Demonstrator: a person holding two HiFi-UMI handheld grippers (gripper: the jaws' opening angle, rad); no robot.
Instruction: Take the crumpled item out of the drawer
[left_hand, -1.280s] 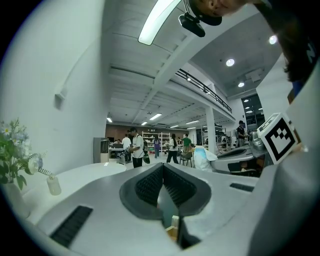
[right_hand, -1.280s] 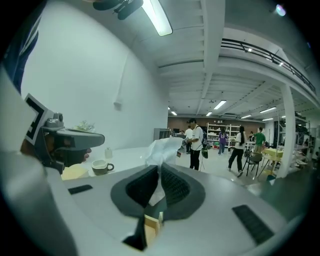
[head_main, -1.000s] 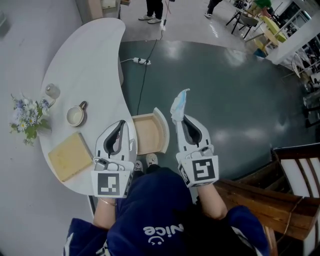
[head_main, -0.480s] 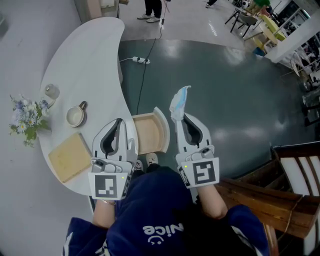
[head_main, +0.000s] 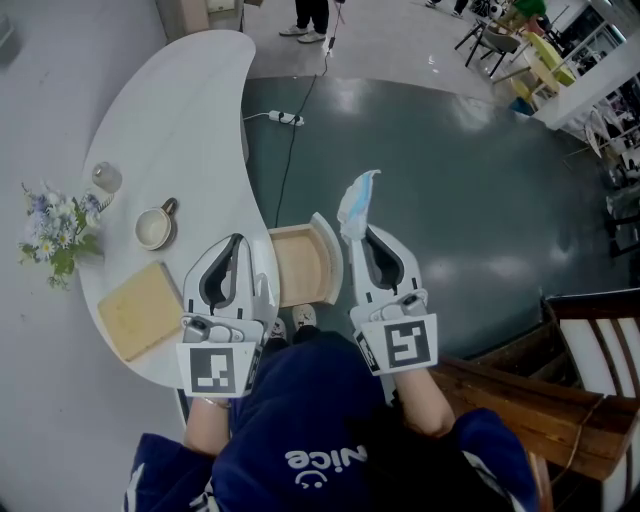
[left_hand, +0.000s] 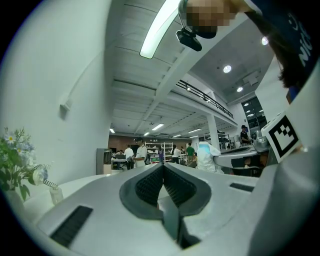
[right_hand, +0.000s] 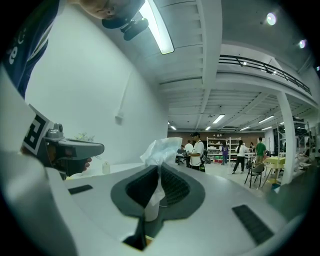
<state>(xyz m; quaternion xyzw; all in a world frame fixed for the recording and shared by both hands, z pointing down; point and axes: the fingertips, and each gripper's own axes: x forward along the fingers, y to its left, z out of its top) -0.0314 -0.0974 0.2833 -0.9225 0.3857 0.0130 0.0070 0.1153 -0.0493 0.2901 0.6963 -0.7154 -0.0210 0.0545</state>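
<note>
— What takes up the most room?
— A curved white table (head_main: 175, 110) on the left, running from near to far. A wooden drawer (head_main: 300, 265) stands pulled out from its right edge.

— And the tongs?
— The left gripper (head_main: 238, 242) is level over the table's near edge, just left of the drawer, jaws pressed together on nothing. The right gripper (head_main: 362, 232) is level just right of the drawer, jaws clamped on the crumpled item (head_main: 358, 205).

— So where is that item?
— Out of the drawer: a pale tissue-like wad sticking out past the right jaw tips, above the dark floor (head_main: 450, 200).

— Anything smaller?
— A wooden board (head_main: 140, 310), flowers (head_main: 55, 235) and a cup (head_main: 153, 230) on the table's left.
</note>
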